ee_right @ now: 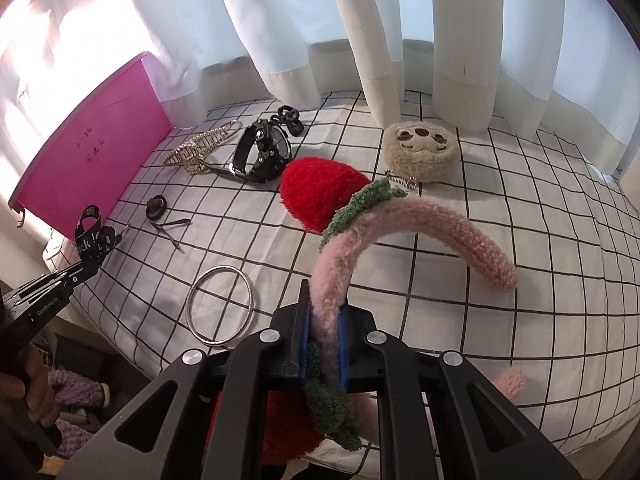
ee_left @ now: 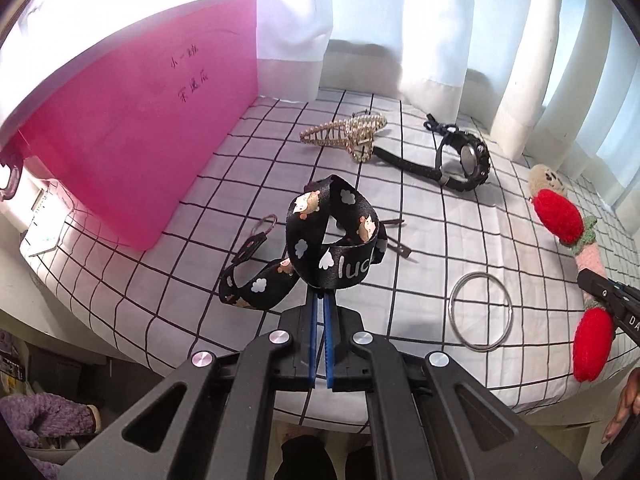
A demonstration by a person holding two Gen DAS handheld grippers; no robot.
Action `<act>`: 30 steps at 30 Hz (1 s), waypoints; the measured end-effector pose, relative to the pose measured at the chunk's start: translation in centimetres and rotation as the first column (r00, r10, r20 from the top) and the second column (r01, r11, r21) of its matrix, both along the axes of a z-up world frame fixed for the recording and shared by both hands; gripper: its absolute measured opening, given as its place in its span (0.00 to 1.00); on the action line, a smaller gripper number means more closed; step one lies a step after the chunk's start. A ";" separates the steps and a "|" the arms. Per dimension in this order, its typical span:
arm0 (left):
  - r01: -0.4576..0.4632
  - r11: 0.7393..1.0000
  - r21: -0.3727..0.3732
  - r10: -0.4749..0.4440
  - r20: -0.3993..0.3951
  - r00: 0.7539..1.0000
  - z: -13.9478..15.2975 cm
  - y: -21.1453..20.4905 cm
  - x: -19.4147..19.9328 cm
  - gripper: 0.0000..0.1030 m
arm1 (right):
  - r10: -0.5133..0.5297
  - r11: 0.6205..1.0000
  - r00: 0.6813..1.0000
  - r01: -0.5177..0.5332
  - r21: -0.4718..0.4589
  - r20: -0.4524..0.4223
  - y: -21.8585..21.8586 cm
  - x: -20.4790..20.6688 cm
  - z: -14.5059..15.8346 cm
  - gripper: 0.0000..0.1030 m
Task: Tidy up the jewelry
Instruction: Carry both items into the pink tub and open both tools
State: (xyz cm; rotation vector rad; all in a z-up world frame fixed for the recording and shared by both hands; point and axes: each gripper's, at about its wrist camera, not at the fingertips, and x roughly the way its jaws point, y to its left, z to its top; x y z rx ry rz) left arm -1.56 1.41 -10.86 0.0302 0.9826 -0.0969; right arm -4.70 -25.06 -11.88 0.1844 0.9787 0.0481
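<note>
Jewelry pickup stage: both of my tongs were loaded, and neither item had yet reached a storage place.

My left gripper was pressed together on the black printed lanyard, whose loops stood above the pads while its tail trailed onto the checked tablecloth. My right gripper was pinching the pink fuzzy headband at one end, with its red strawberry trim arching over the cloth. Outward lay the silver bangle, black watch, gold hair claw and beige plush pouch. I judged that the next move called for carrying both items to the pink box at the far left edge, keeping the lanyard tail clear of the hairpins.
</note>
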 end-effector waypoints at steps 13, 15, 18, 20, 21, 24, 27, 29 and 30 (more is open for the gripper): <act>-0.038 0.993 -0.114 0.055 0.157 0.986 10.4 -0.1 -0.8 0.03 | 0.115 0.992 0.975 -0.122 0.026 0.191 0.0 1.2 9.6 0.11; -0.046 0.992 -0.118 0.069 0.192 0.979 11.9 0.0 -0.9 0.03 | 0.148 0.987 0.963 -0.159 0.032 0.226 0.3 1.8 11.0 0.11; -0.066 0.991 -0.117 0.093 0.241 0.966 14.3 0.5 -1.0 0.03 | 0.202 0.973 0.941 -0.225 0.053 0.271 1.4 3.0 13.0 0.11; -0.080 0.991 -0.111 0.108 0.270 0.957 15.8 1.2 -0.8 0.03 | 0.230 0.963 0.928 -0.261 0.070 0.294 2.4 4.1 14.2 0.11; -0.084 0.990 -0.114 0.114 0.282 0.953 16.6 1.8 -0.7 0.03 | 0.244 0.956 0.920 -0.281 0.082 0.308 3.1 4.7 14.8 0.11; -0.095 0.989 -0.111 0.126 0.326 0.937 19.0 3.7 0.1 0.03 | 0.288 0.937 0.892 -0.338 0.092 0.350 5.5 6.5 16.6 0.11; -0.099 0.989 -0.109 0.133 0.368 0.920 21.1 6.2 1.5 0.03 | 0.331 0.919 0.854 -0.389 0.070 0.401 8.9 8.3 18.8 0.11; -0.109 0.989 -0.105 0.141 0.391 0.910 22.3 8.0 2.6 0.03 | 0.347 0.910 0.835 -0.410 0.063 0.427 11.5 9.9 20.1 0.11; -0.112 0.988 -0.106 0.146 0.395 0.907 22.8 9.1 3.3 0.03 | 0.354 0.904 0.828 -0.422 0.067 0.435 12.8 10.8 20.6 0.11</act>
